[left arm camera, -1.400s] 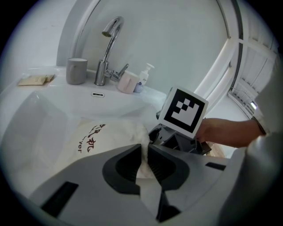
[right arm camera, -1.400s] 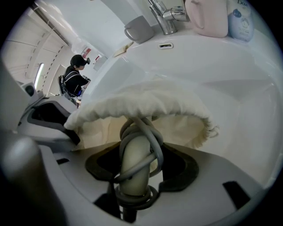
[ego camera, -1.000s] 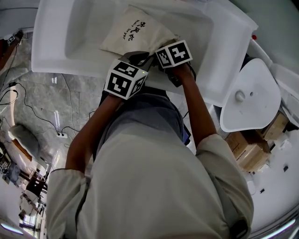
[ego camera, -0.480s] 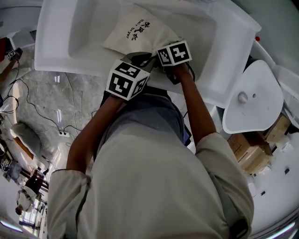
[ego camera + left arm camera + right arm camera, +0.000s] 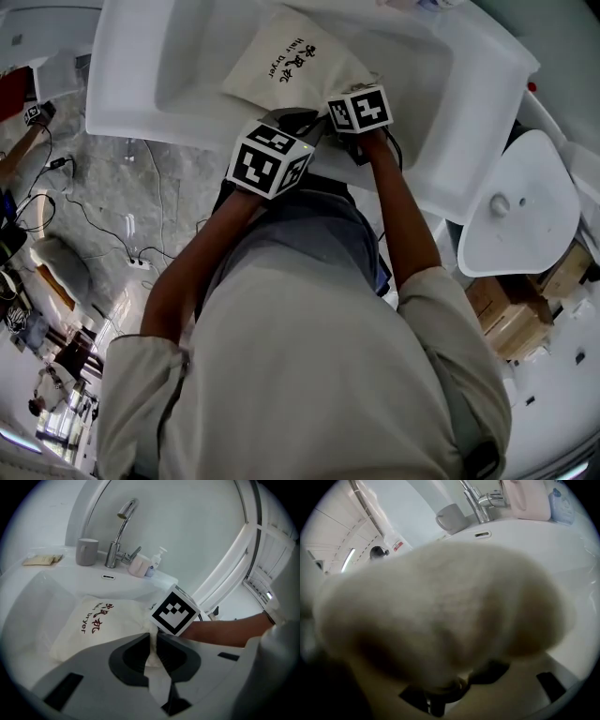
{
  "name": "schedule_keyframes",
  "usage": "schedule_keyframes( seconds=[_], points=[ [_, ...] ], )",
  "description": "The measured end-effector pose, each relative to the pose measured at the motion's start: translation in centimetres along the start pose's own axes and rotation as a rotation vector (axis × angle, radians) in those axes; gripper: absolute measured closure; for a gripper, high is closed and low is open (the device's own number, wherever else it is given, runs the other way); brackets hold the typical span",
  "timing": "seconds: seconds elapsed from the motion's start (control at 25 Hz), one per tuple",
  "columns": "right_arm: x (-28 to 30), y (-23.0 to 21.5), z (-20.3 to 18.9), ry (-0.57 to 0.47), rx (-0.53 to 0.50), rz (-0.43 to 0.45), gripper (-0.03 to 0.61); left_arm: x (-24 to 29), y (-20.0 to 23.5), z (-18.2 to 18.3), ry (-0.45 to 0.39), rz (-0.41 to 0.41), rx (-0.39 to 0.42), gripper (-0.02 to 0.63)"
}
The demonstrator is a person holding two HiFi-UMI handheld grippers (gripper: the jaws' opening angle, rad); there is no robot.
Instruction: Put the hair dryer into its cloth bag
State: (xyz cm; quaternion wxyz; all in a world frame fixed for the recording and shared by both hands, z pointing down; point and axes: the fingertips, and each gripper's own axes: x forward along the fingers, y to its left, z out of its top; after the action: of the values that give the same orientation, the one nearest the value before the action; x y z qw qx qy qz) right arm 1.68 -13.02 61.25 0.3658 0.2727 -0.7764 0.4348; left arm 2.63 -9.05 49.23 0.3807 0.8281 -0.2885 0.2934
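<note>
A cream cloth bag [image 5: 291,61] printed "hair dryer" lies bulging in the white basin [image 5: 178,56]. No hair dryer shows outside it. My left gripper [image 5: 298,120] is at the bag's near end, shut on a fold of its cloth. The left gripper view shows that fold pinched between the pads of the left gripper [image 5: 152,641], with the bag [image 5: 96,620] stretched out beyond. My right gripper [image 5: 336,94] is close beside the left one at the same end. In the right gripper view the bag [image 5: 440,606] fills the picture, and the right gripper [image 5: 450,686] looks shut on its cloth.
A chrome tap [image 5: 119,531], a grey cup [image 5: 87,551], a pink cup [image 5: 138,566] and a small pump bottle [image 5: 157,559] stand along the basin's far rim. A white toilet lid [image 5: 511,211] and cardboard boxes [image 5: 525,309] are at the right. Cables cross the marble floor [image 5: 103,206].
The right gripper has eased a little lower and closer to the left one, still on the cloth. The left gripper has kept still. The head view has shifted slightly.
</note>
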Motion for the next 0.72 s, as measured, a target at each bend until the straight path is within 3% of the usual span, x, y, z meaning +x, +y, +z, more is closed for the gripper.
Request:
schedule_keyframes(
  seconds=[0.24, 0.72],
  points=[
    [1.3, 0.3, -0.1, -0.007, -0.067, 0.033, 0.330, 0.3, 0.1, -1.0, 0.026, 0.000, -0.013, 0.565],
    [3.0, -1.2, -0.2, 0.028, -0.110, 0.015, 0.330, 1.8, 0.8, -1.6, 0.042, 0.029, -0.088, 0.565]
  ],
)
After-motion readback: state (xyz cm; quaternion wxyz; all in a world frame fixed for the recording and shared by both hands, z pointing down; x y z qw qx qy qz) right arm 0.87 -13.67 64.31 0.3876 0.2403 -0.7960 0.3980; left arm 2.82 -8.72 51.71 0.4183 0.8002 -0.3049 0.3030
